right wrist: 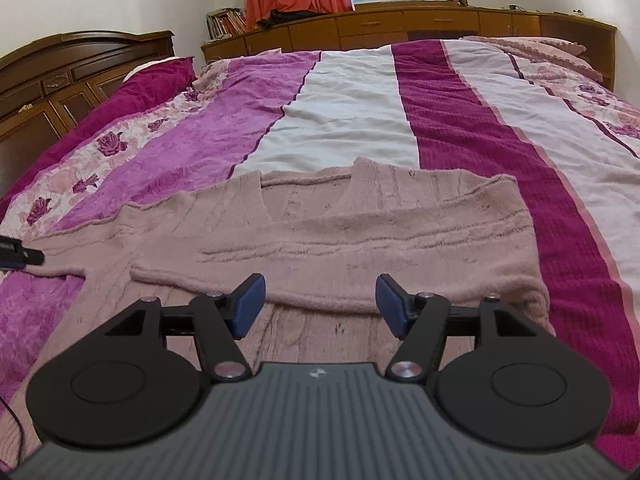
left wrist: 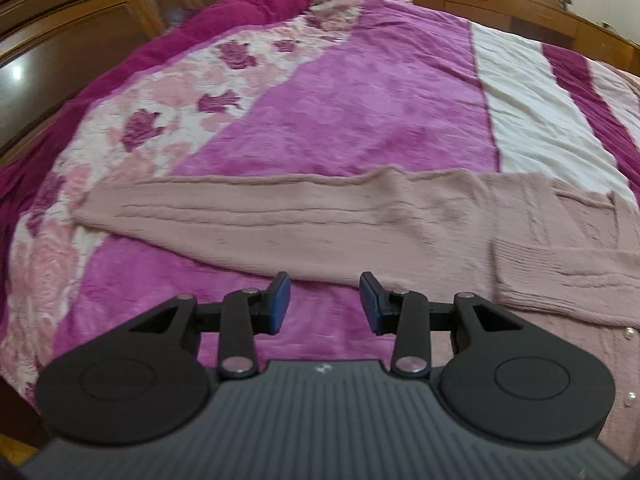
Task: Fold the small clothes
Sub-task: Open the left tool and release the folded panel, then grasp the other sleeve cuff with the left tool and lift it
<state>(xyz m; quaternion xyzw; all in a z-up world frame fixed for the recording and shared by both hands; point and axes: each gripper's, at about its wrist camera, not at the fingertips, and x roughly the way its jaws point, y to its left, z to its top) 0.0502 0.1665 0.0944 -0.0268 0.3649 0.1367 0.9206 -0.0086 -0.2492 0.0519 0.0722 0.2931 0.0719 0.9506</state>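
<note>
A dusty-pink knit cardigan (right wrist: 320, 236) lies flat on the bed. In the right wrist view its right sleeve (right wrist: 360, 256) is folded across the body. In the left wrist view its left sleeve (left wrist: 248, 216) stretches out to the left, with the body (left wrist: 560, 248) at the right edge. My left gripper (left wrist: 325, 304) is open and empty, just short of the sleeve's near edge. My right gripper (right wrist: 320, 306) is open and empty over the folded sleeve's lower edge. The tip of the left gripper (right wrist: 20, 256) shows at the right wrist view's left edge.
The bed carries a magenta, white and rose-patterned cover (right wrist: 360, 112). A dark wooden headboard (right wrist: 72, 68) stands at the left. Low wooden cabinets (right wrist: 400, 24) run along the far side under a window. A pink pillow (right wrist: 540, 52) lies at far right.
</note>
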